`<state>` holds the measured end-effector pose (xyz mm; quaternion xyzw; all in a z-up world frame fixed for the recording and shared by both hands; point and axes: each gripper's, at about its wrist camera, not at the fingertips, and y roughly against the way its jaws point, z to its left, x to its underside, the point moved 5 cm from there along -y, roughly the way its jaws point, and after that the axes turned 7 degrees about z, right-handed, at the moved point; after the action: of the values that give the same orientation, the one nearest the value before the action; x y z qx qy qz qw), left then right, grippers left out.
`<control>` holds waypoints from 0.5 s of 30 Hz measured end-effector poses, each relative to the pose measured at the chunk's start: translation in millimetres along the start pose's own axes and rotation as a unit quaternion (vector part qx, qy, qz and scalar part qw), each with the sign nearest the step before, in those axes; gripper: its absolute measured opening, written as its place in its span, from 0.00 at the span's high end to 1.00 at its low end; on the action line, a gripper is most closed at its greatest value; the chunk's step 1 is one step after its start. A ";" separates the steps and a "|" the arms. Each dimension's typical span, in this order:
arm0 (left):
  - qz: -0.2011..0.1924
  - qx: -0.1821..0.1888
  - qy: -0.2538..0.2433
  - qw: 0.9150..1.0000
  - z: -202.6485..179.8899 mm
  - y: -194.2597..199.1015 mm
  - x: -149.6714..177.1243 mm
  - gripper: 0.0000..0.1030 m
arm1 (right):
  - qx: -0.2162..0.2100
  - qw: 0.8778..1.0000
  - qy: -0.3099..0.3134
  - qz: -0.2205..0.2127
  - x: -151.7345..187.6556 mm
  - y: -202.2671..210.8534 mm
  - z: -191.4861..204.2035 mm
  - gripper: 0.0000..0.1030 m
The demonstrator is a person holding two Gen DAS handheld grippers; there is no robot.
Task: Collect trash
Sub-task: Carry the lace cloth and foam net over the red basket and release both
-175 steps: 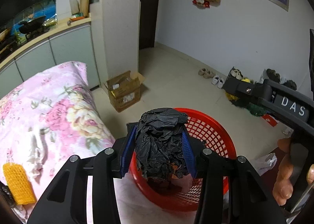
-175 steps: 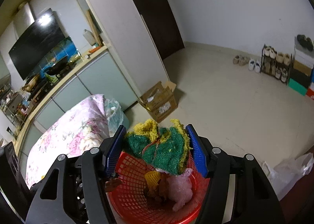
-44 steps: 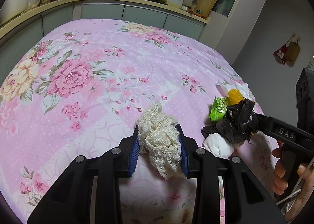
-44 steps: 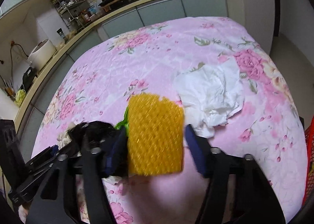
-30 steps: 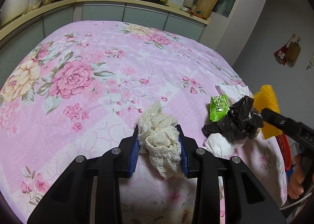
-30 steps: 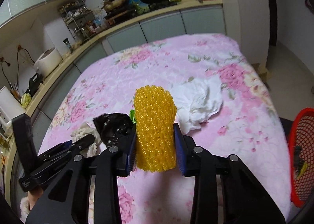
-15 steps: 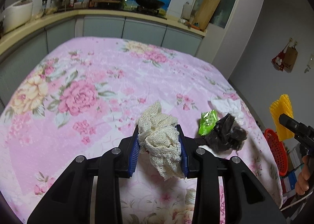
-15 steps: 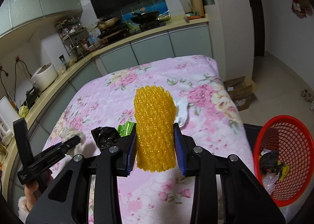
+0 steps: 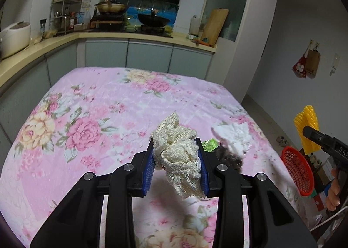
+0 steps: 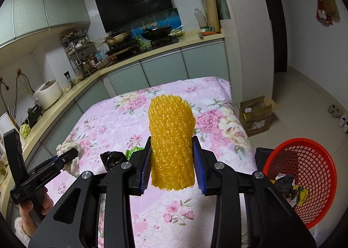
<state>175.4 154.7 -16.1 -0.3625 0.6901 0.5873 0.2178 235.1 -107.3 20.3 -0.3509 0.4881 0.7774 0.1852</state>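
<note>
My left gripper point(image 9: 176, 167) is shut on a cream mesh net point(image 9: 177, 156) and holds it above the pink floral table point(image 9: 87, 122). My right gripper point(image 10: 171, 167) is shut on a yellow foam net sleeve point(image 10: 171, 141), raised off the table; it also shows in the left wrist view point(image 9: 306, 128). A red basket point(image 10: 304, 174) with trash inside stands on the floor at the right. A green wrapper point(image 9: 209, 145), a black bag point(image 9: 230, 157) and a white tissue point(image 9: 232, 132) lie on the table.
A kitchen counter point(image 10: 152, 56) with a stove and pans runs behind the table. A cardboard box point(image 10: 256, 115) sits on the floor by the wall. Shoes point(image 10: 339, 115) lie at the far right.
Both grippers have lifted higher and pulled back from the table with their loads. The right gripper has swung towards the red basket, which now shows more fully.
</note>
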 end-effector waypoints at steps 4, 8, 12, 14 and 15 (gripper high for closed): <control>-0.007 0.008 -0.013 1.000 -16.1 4.6 -6.4 0.68 | 0.003 1.000 -0.010 -0.006 -1.4 6.5 -11.8 0.67; -0.009 0.018 -0.028 0.999 -37.4 4.3 -11.1 0.68 | 0.009 1.000 -0.019 -0.013 -2.5 13.5 -22.5 0.67; -0.007 0.033 -0.044 0.998 -63.2 0.3 -15.3 0.68 | 0.018 0.999 -0.028 -0.022 -5.7 22.6 -36.5 0.67; -0.006 0.040 -0.051 0.998 -76.5 -2.1 -17.1 0.68 | 0.024 0.999 -0.033 -0.027 -7.1 27.7 -44.3 0.67; -0.005 0.044 -0.055 0.998 -83.1 -3.7 -18.4 0.68 | 0.027 0.999 -0.036 -0.029 -7.5 30.0 -47.4 0.67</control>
<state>200.4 78.5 12.8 -0.3229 0.7004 0.5745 0.2739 238.7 -162.7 31.5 -0.3312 0.4916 0.7704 0.2346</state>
